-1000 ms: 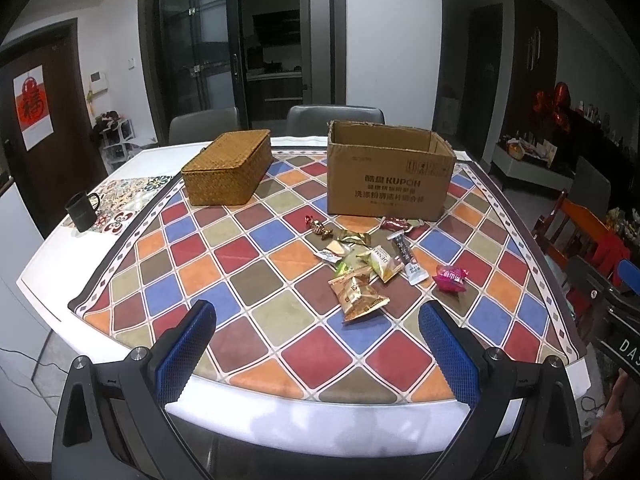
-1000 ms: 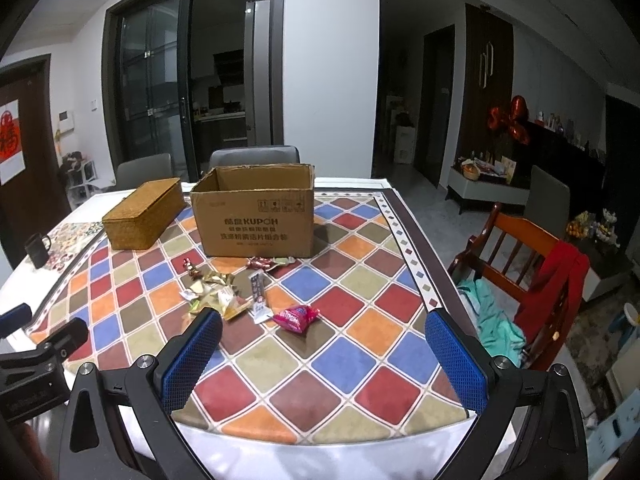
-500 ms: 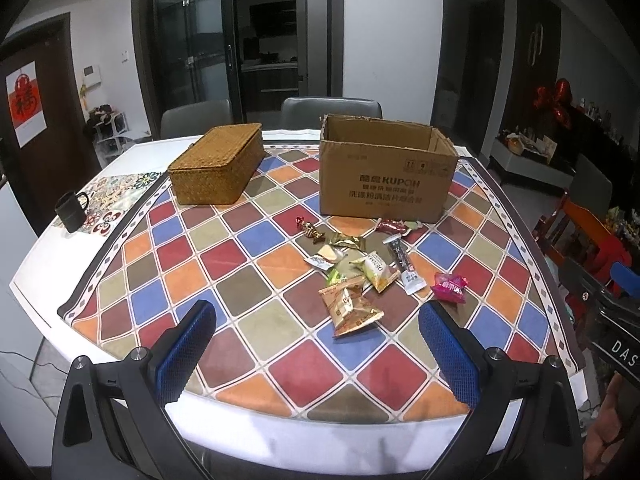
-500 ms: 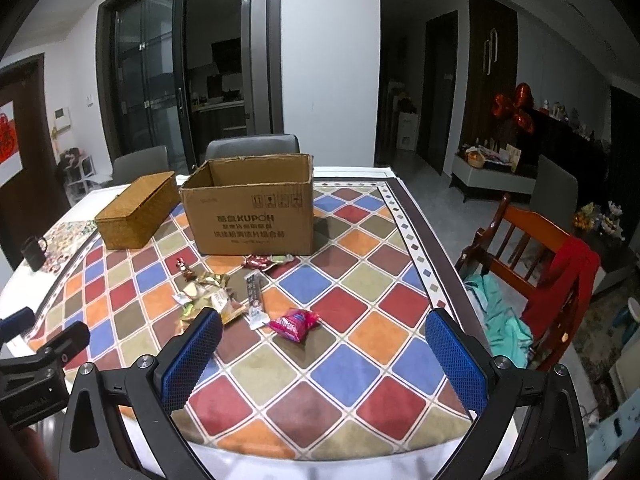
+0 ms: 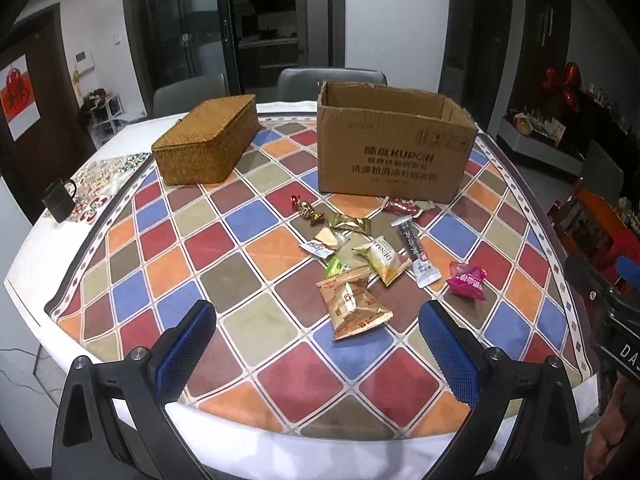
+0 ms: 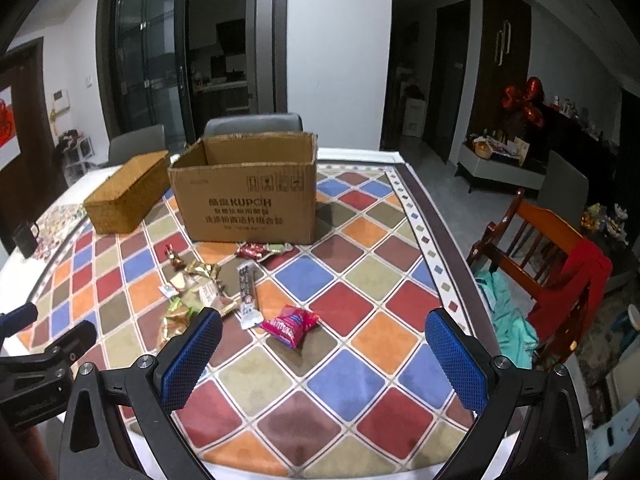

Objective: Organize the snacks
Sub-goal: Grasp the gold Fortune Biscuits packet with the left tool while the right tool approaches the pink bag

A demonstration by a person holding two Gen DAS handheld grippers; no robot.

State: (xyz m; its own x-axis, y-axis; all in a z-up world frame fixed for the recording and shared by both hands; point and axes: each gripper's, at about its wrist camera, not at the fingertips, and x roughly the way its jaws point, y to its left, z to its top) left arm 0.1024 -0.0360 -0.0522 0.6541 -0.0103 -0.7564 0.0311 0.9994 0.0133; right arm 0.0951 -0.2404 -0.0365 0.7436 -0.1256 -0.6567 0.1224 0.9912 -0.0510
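Observation:
Several wrapped snacks lie scattered on the checkered tablecloth [image 5: 260, 248] in front of an open cardboard box [image 5: 392, 156]: a tan biscuit packet [image 5: 354, 306], a pink packet [image 5: 466, 280], a grey stick sachet [image 5: 416, 252] and a red candy [image 5: 402, 206]. My left gripper [image 5: 318, 334] hovers open above the near table edge, short of the tan packet. My right gripper [image 6: 324, 344] is open too, with the pink packet [image 6: 290, 322] lying on the cloth just ahead of it. The box [image 6: 248, 196] stands behind the pile. Neither gripper holds anything.
A closed woven basket [image 5: 208, 144] sits left of the box. A black mug [image 5: 60, 198] stands on a patterned mat at the table's left edge. Grey chairs stand behind the table. A wooden chair [image 6: 540, 240] with red cloth stands to the right.
Both grippers have come forward over the table toward the snack pile, so the snacks and box appear nearer and lower. Both stay open and nothing on the table has moved.

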